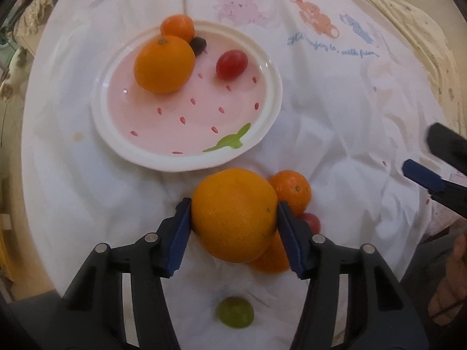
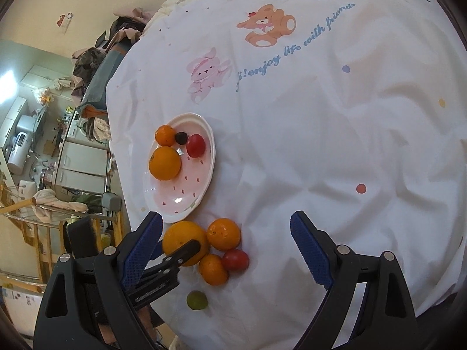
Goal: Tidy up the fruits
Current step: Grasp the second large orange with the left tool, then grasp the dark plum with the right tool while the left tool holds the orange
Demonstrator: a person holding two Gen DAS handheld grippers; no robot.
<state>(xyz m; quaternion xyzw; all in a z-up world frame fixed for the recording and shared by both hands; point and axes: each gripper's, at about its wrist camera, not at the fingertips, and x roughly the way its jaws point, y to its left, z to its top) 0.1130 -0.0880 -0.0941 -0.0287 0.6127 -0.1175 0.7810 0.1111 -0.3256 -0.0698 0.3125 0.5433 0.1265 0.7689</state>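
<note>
My left gripper [image 1: 233, 207] is shut on a large orange [image 1: 233, 214] on the white cloth just below the pink plate [image 1: 271, 93], with a blue pad against each side of it. Beside that orange lie a small orange [image 1: 290, 192], another one [image 1: 271, 258] partly under it, a red fruit [image 1: 310, 221] and a green grape [image 1: 235, 312]. The plate holds a big orange [image 1: 165, 64], a mandarin [image 1: 178, 26], a dark fruit [image 1: 198, 45] and a red fruit [image 1: 232, 64]. My right gripper [image 2: 226, 218] hovers open above the same cluster [image 2: 224, 233], touching nothing.
The cloth [image 2: 321, 145] with printed cartoon animals stretches wide to the right of the plate [image 2: 211, 145]. The table's edge runs down the left of the right wrist view, with kitchen clutter [image 2: 58, 160] beyond it. A hand [image 1: 455, 277] shows at the right edge.
</note>
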